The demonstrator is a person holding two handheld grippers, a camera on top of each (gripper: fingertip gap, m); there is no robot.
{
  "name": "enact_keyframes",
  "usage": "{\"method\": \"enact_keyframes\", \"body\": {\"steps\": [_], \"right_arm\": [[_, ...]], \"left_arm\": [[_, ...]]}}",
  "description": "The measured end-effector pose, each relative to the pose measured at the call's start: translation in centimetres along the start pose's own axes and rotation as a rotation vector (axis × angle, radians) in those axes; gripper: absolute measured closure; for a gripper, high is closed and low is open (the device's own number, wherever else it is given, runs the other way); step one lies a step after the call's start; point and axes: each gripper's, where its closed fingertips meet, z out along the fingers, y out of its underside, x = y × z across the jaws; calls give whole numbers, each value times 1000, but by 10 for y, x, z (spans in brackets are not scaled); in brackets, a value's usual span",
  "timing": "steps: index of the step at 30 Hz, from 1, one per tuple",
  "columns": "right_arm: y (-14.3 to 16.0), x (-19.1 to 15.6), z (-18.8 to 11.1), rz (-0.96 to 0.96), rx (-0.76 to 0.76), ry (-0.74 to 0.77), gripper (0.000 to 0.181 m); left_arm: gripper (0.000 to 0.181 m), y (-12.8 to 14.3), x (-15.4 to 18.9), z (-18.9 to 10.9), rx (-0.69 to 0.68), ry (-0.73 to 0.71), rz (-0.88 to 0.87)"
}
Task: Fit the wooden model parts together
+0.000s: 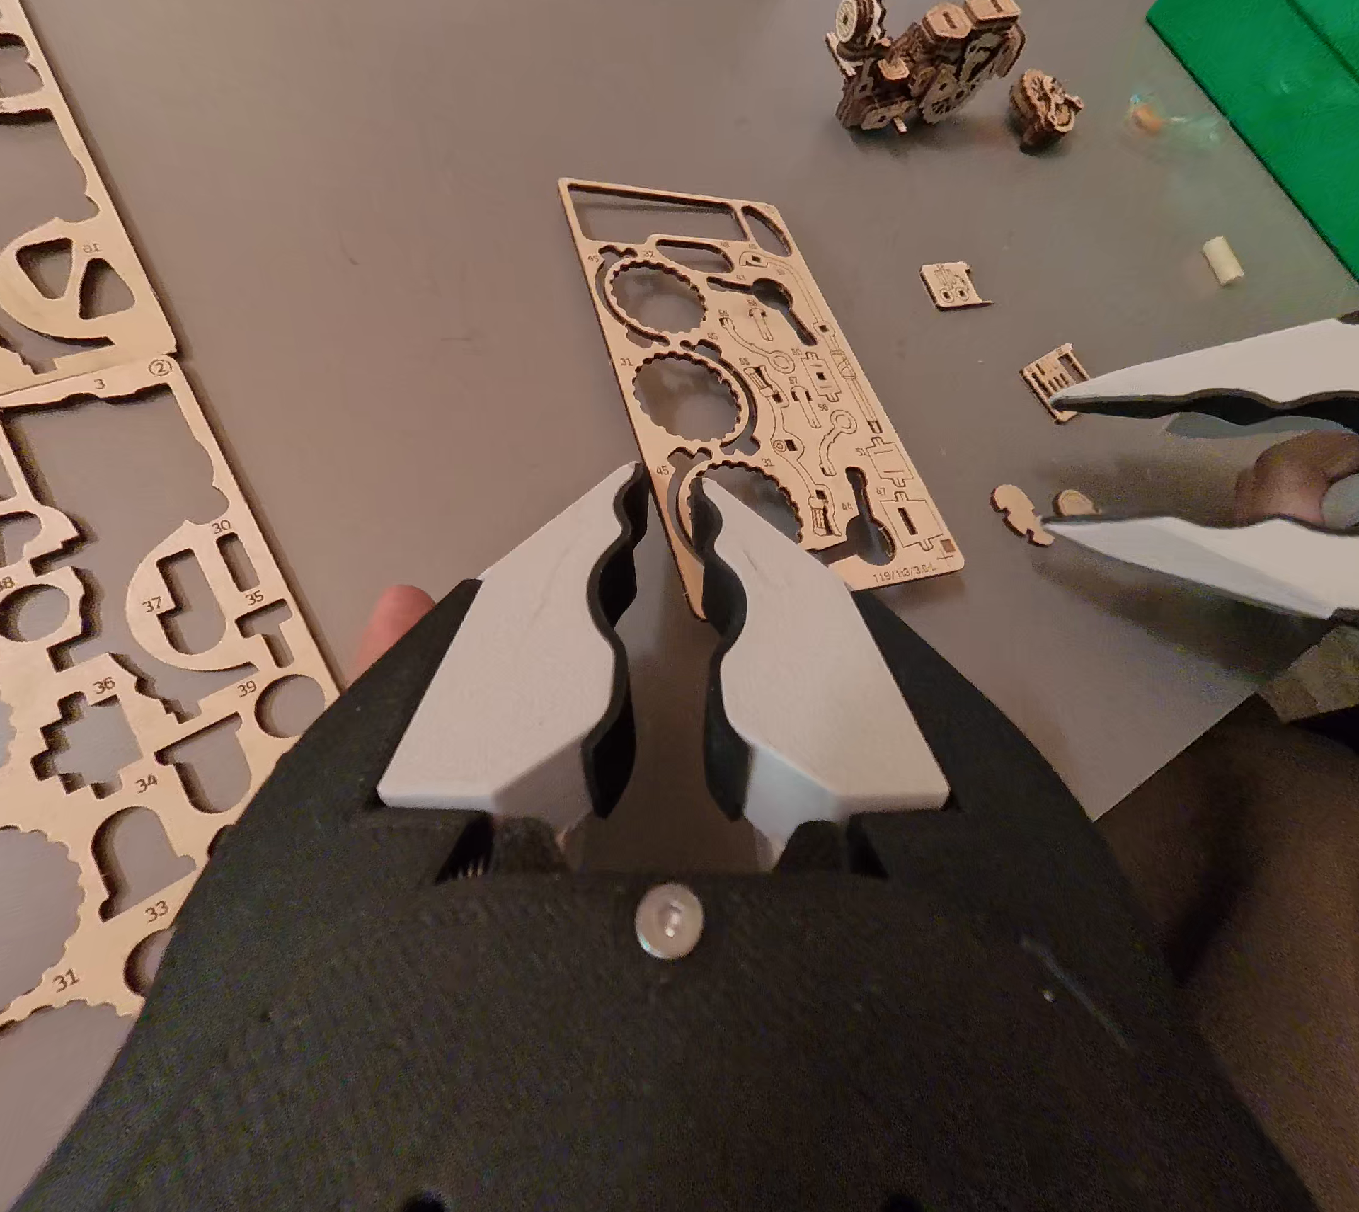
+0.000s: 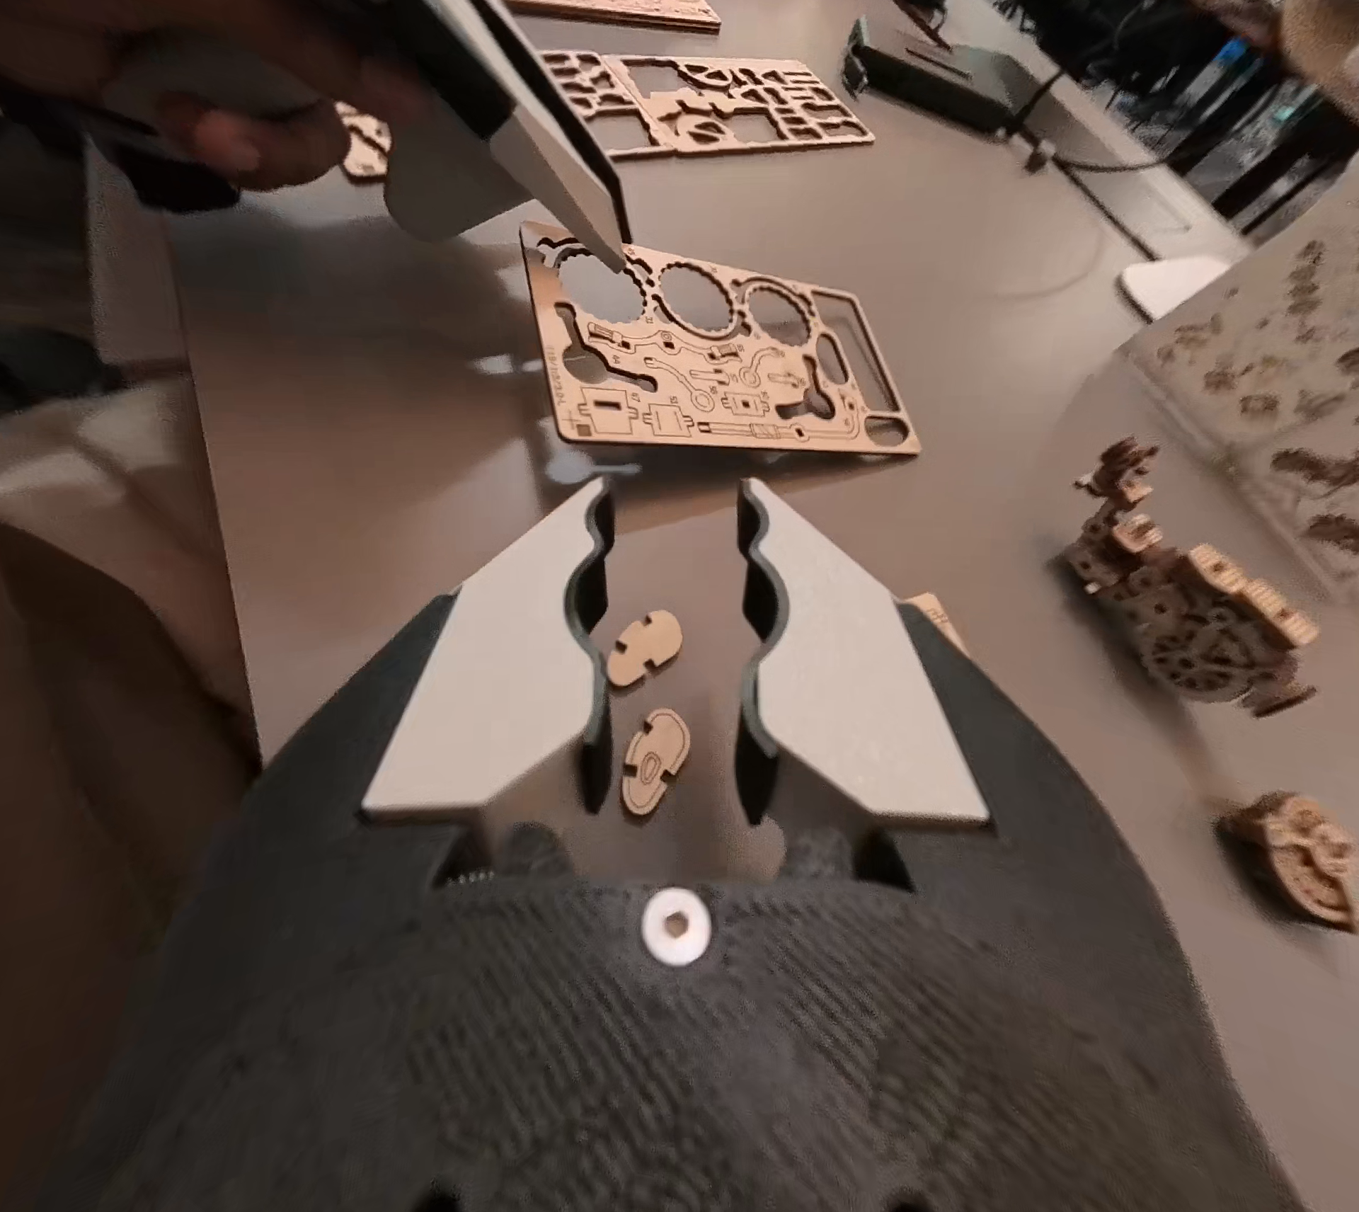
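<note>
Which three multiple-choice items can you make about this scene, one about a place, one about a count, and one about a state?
1. Where is the left gripper?
A. At the near edge of the small wooden sheet
B. On the built model
C. Over the green box

2. How many toothed round holes are cut in the small wooden sheet?
A. One
B. Three
C. Five

3. How is the right gripper?
A. Shut on a piece
B. Open and empty
C. Shut on the sheet

Answers: 1 A, its fingers close on that edge. 2 B, three holes stand in a row. 3 B, the fingers stand apart, with two loose pieces lying on the table below.
</note>
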Motion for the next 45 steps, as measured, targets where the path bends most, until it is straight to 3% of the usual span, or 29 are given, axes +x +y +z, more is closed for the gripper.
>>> {"method": "enact_keyframes", "body": {"steps": [9,20,27,32,38,45], "right_arm": [[-1,-17,7,-360,-47,103,145],[0,-26,10,-468,-42,114,151],[3,-26,10,-494,-49,120,166],[5,-26,9,-509,-51,118,174],[3,-23,7,-511,-39,138,174],[-9,-16,-1,-406,34,136,175]], "left_arm": [[172,2,10,0,-11,22,17],[172,10,25,2,-42,68,27],[171,11,26,3,-49,91,12],[160,11,31,2,-46,144,-10],[135,-2,35,-4,-6,362,-290],[142,0,37,-4,-51,541,-536]]}}
